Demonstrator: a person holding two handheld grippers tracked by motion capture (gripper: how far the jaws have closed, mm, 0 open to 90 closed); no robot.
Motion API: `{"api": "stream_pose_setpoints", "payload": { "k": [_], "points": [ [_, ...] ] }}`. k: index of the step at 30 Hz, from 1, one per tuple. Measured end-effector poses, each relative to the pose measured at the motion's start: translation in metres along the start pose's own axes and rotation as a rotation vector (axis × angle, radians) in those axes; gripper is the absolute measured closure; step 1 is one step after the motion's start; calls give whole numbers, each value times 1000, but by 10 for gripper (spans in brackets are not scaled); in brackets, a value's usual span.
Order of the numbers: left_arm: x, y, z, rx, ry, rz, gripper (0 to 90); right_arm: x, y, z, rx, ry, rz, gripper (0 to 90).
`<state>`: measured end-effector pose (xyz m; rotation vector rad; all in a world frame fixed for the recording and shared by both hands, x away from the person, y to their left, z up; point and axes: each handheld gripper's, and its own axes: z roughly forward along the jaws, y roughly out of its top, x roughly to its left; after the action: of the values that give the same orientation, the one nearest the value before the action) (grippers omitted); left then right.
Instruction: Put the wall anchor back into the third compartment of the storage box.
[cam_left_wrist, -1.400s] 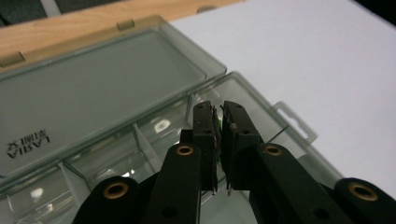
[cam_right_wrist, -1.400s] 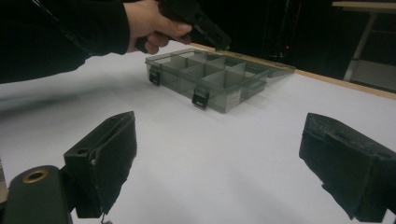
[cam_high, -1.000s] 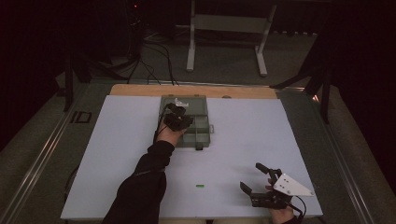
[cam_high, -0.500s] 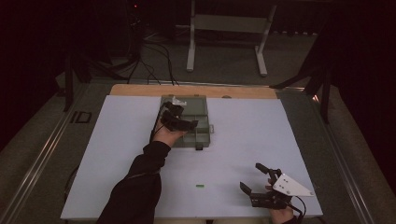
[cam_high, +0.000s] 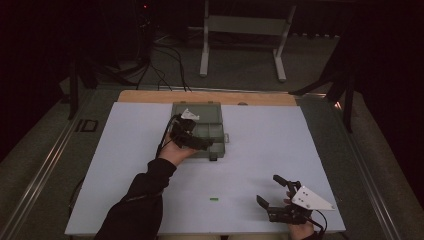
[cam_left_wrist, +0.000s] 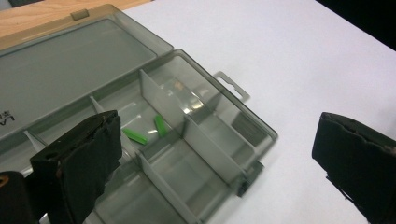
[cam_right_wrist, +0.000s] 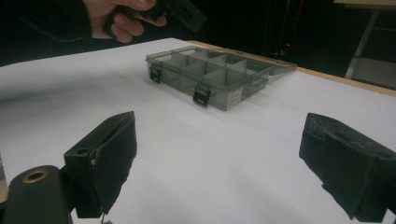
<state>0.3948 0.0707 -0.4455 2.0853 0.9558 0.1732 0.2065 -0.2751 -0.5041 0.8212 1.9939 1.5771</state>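
Left gripper (cam_high: 192, 141) hovers over the compartment box (cam_high: 216, 131), held in the person's left hand (cam_high: 172, 150). In the left gripper view its jaws stand wide apart with nothing between them. Box sits at about 12 o'clock on the white table sheet (cam_high: 125, 165), near the far wooden edge (cam_high: 150, 96). Its lid (cam_left_wrist: 60, 60) is laid flat open behind the tray, presumably so the compartments can be reached from above.

Two small green pieces (cam_left_wrist: 160, 126) lie side by side in one compartment near the tray's middle, seen in the left gripper view. Judgement: the open, empty jaws directly above that cell fit a piece just dropped there, though a reach to pick one up cannot be ruled out.

A third small green piece (cam_high: 214, 199) lies alone on the sheet at about 6 o'clock, well apart from the box. Judgement: it is likely the next item to be sorted into the box.

Right gripper (cam_high: 274, 196) rests at about 5 o'clock, near the front edge, in the person's right hand (cam_high: 300, 231). Jaws wide apart, holding nothing; the right gripper view looks across bare sheet toward the box latches (cam_right_wrist: 201, 99). Judgement: it is parked low and clear so the left arm has free working room; the loose piece is just to its left, within easy reach.
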Motion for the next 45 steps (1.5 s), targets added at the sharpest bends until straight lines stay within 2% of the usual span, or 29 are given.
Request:
{"api": "stream_pose_setpoints", "payload": {
  "k": [4, 9, 19, 23, 28, 38, 45],
  "points": [
    [-9, -7, -5, 15, -27, 26, 16, 0, 0, 0, 1, 2, 1, 112],
    [-18, -16, -14, 7, -66, 48, 16, 1, 0, 1, 3, 0, 1, 112],
    [-46, -35, -34, 11, -146, 144, 16, 1, 0, 1, 4, 0, 0, 112],
    [-54, -46, -38, 19, -163, 177, 16, 1, 0, 1, 3, 2, 5, 112],
    [-63, -59, -37, 27, -199, 189, 19, 2, 0, 1, 4, 2, 1, 112],
    [-85, -76, -29, 32, -245, 257, 30, 3, 0, 1, 3, 5, -1, 112],
    [-87, -85, -23, 56, -273, 288, 103, 3, 1, 1, 4, 7, -4, 112]
  ]
}}
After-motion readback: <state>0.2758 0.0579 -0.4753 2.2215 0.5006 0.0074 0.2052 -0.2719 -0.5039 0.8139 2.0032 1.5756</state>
